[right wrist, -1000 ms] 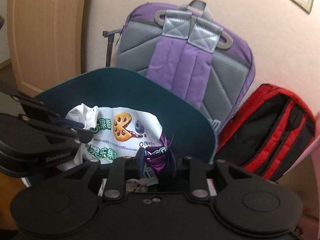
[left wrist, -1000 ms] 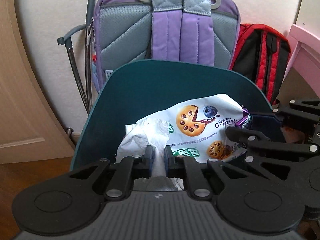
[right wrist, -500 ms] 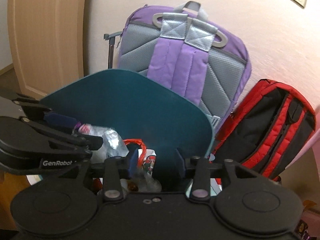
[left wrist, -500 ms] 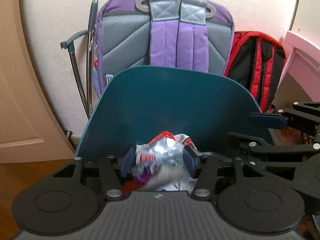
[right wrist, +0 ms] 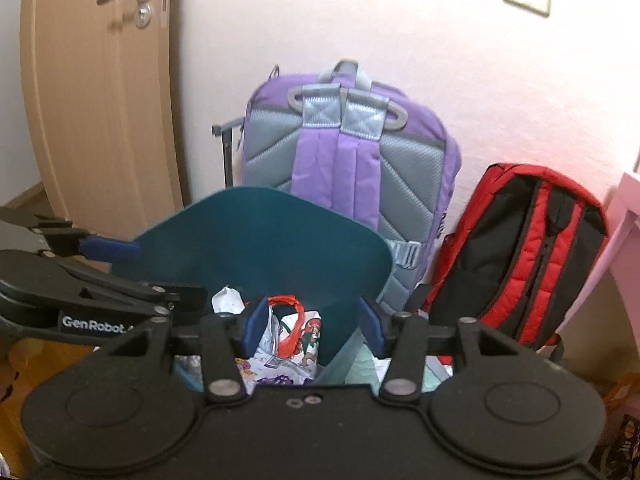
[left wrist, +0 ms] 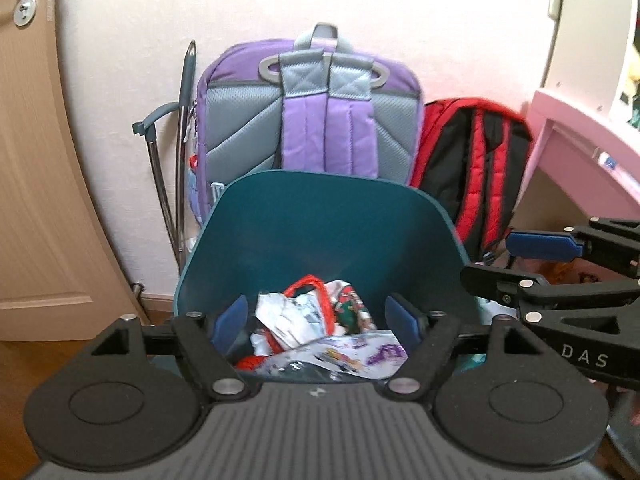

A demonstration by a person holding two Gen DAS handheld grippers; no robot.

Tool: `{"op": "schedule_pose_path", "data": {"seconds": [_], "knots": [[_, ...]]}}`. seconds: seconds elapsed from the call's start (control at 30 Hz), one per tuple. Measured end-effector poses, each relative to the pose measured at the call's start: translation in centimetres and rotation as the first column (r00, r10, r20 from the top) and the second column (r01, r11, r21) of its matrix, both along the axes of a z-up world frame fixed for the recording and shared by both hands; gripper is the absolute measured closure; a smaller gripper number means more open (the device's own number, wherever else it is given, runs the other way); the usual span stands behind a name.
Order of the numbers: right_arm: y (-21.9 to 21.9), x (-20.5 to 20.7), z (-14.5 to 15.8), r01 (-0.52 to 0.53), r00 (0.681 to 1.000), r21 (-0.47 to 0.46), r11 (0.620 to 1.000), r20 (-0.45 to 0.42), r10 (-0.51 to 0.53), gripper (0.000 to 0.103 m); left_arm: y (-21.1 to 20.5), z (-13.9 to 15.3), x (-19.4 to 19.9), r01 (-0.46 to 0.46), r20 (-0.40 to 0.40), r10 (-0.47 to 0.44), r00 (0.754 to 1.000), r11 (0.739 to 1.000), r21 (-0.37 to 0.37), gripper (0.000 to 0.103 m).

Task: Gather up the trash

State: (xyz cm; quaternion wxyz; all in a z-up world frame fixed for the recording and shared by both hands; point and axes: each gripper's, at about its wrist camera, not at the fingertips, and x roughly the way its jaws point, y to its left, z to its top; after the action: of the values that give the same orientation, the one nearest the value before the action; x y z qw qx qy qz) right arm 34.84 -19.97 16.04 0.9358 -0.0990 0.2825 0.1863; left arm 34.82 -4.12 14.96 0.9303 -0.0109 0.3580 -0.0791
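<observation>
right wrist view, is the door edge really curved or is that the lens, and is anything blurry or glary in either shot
Right wrist view: the lens bends the door near the frame edge; the purple backpack is slightly soft; the wall glows pinkish at right. Left wrist view: same bowing on the door; the red backpack has smeared edges, and bright light washes out the right corner; the trash in the teal bin reads clearly.

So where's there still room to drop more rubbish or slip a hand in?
The upper part of the teal bin is free: bare inner wall above the wrapper pile. The left claw and right claw hang open over it. Behind it is crowded: purple backpack and red backpack against the wall.
</observation>
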Motion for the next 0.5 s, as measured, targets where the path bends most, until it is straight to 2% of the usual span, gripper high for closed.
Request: {"op": "schedule_pose_path", "data": {"seconds": [0.1, 0.23, 0.5], "knots": [[-0.8, -1.8, 0.8, 0.000, 0.999, 0.028, 1.000, 0.032, -0.001, 0.053, -0.1, 0.9, -1.9, 0.000, 0.037, 0.000, 0.999, 1.000, -0.007, 0.017], [-1.7, -4.3, 1.7, 0.000, 0.998, 0.069, 0.998, 0.069, -0.004, 0.053, -0.1, 2.1, -4.4, 0.004, 0.079, -0.002, 0.997, 1.000, -0.031, 0.016], [-3.1, -9.1, 2.7, -0.027, 0.993, 0.141, 0.990, 0.120, 0.009, 0.052, 0.0, 3.4, -9.0, -0.012, 0.144, 0.017, 0.989, 0.999, -0.030, 0.016]]}}
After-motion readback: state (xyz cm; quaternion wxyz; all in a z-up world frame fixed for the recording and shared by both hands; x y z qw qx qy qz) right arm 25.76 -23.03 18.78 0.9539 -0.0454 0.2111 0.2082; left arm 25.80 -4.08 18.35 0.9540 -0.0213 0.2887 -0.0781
